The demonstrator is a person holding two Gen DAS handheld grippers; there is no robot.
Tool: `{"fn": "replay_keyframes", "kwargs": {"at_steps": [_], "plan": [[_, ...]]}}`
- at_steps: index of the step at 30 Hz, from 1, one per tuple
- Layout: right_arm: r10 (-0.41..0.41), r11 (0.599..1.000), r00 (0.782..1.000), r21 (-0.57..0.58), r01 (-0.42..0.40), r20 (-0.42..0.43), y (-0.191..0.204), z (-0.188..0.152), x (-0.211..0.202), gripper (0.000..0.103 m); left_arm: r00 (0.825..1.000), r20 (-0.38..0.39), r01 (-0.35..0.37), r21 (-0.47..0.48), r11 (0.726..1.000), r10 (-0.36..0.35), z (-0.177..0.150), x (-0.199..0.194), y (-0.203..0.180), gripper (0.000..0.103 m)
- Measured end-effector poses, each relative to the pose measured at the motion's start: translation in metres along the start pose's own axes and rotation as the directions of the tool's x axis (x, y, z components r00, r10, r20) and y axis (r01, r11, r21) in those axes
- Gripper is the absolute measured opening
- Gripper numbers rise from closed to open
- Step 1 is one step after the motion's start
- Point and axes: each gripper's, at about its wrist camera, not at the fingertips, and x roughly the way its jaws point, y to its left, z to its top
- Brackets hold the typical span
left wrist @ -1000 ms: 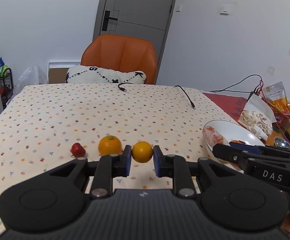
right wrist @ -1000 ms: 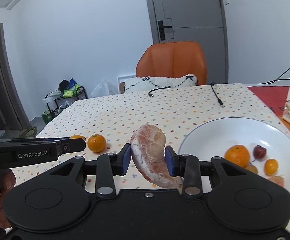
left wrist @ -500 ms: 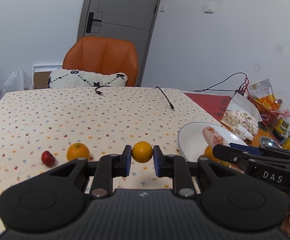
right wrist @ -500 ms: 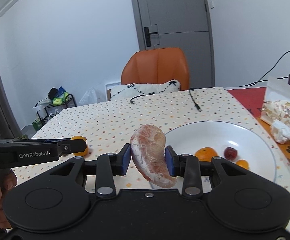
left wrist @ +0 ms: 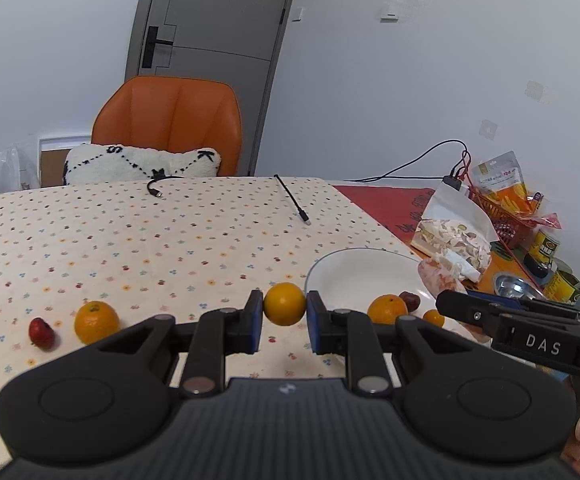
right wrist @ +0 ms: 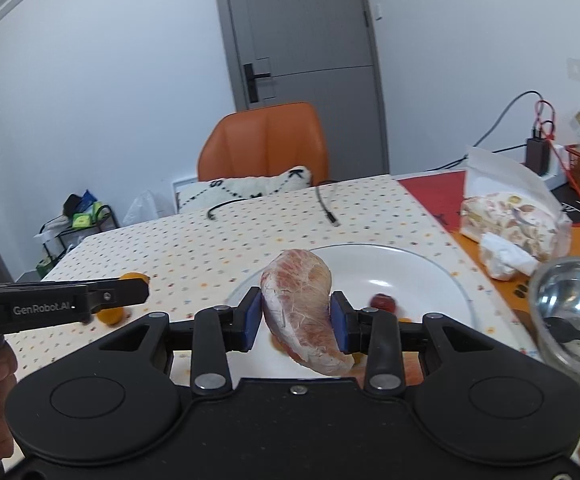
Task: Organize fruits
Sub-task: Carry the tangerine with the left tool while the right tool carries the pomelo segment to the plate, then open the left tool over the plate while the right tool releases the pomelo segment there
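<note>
Pomelo segment [right wrist: 303, 312], membrane-wrapped and pink, hangs long axis steeply tilted over the white plate [right wrist: 429, 276], clamped in the right tool [right wrist: 295, 322]. Left of the plate, the left tool [left wrist: 284, 322] pinches a round orange [left wrist: 284, 304] above the dotted tabletop [left wrist: 130, 240]; an orange and date lie on the plate.

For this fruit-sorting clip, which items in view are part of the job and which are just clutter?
Part of the job:
- small orange in left gripper
- peeled pomelo segment in right gripper
- white plate
- orange and strawberry on the tablecloth

Just lying about:
- charging cables
- snack bags
- cans
- metal bowl
</note>
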Motion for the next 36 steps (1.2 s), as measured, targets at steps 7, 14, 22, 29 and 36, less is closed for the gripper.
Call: {"fn": "replay_keyframes", "kwargs": {"at_steps": [7,14,22,29,36], "plan": [[-0.046,0.998,0.999,0.031,0.046,0.007,-0.023,-0.001,-0.004,0.035,1.0,-0.01,0.023,0.01,1.0,-0.023,0.002,0.012,-0.013,0.021],[-0.08,0.995,0.997,0.057,0.08,0.006,-0.042,-0.002,-0.003,0.035,0.998,-0.023,0.054,0.026,0.998,-0.053,0.004,0.026,-0.029,0.021],[-0.096,0.992,0.995,0.077,0.096,0.001,-0.053,-0.002,0.001,0.035,0.996,-0.042,0.081,0.035,0.996,-0.079,0.005,0.041,-0.041,0.021],[-0.087,0.994,0.996,0.07,0.087,-0.003,-0.047,-0.001,0.007,0.035,0.996,-0.05,0.082,0.025,0.996,-0.081,0.004,0.05,-0.041,0.022],[-0.071,0.996,0.997,0.049,0.071,0.003,-0.04,0.006,0.017,0.035,0.996,-0.058,0.067,0.011,0.998,-0.066,0.006,0.051,-0.035,0.025]]}}
